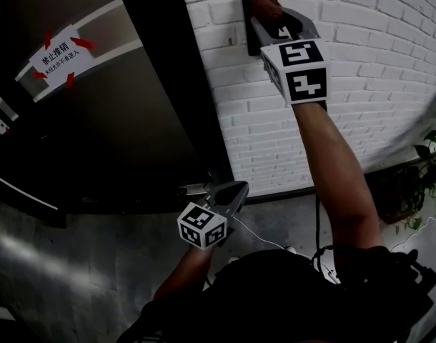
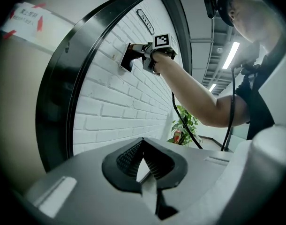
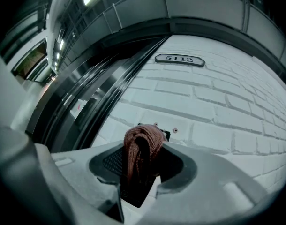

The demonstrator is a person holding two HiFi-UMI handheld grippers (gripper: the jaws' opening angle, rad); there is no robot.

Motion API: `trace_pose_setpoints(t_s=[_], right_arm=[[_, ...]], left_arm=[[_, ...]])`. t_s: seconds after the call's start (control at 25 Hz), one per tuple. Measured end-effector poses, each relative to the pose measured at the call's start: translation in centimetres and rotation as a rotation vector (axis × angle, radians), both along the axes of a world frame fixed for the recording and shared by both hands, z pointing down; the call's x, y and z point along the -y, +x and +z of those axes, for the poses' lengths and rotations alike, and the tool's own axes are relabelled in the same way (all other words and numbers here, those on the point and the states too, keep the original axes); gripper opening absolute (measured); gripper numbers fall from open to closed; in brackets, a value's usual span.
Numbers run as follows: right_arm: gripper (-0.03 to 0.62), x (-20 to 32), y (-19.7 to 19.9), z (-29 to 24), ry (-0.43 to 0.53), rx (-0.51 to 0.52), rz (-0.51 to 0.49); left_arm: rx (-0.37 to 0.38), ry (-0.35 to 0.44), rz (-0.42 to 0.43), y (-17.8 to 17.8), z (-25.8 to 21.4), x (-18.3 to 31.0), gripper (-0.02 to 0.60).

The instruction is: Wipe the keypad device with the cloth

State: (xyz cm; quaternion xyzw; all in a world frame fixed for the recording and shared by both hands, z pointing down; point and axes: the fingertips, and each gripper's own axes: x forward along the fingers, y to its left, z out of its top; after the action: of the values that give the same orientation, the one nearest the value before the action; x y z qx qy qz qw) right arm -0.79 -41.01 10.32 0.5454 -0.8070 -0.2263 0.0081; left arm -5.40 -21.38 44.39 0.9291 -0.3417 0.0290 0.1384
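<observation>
A black keypad device [image 1: 248, 26] hangs on the white brick wall, also seen small in the left gripper view [image 2: 125, 57]. My right gripper [image 1: 264, 11] is raised to it and shut on a reddish-brown cloth [image 3: 142, 147], whose bunched end [image 1: 263, 6] presses against the device face. In the right gripper view the cloth hides nearly all of the keypad device [image 3: 167, 134]. My left gripper [image 1: 237, 190] hangs low beside the door frame, shut with nothing between its jaws [image 2: 143, 154].
A dark door [image 1: 111, 120] with a taped white notice [image 1: 58, 56] stands left of the brick wall [image 1: 375, 84]. A room number plate [image 3: 179, 59] sits above the device. A potted plant [image 1: 429, 184] stands by the wall at the right.
</observation>
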Motion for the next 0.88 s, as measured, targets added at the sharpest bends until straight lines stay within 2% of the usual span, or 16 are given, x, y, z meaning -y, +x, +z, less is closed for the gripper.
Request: trace_pose_setpoints(t_s=[0.88], right_arm=[[0.149, 0.0, 0.0, 6.1, -0.110, 0.003, 0.002]], left_arm=[[-0.003, 0.000, 0.014, 0.2, 0.1, -0.7, 0.017]])
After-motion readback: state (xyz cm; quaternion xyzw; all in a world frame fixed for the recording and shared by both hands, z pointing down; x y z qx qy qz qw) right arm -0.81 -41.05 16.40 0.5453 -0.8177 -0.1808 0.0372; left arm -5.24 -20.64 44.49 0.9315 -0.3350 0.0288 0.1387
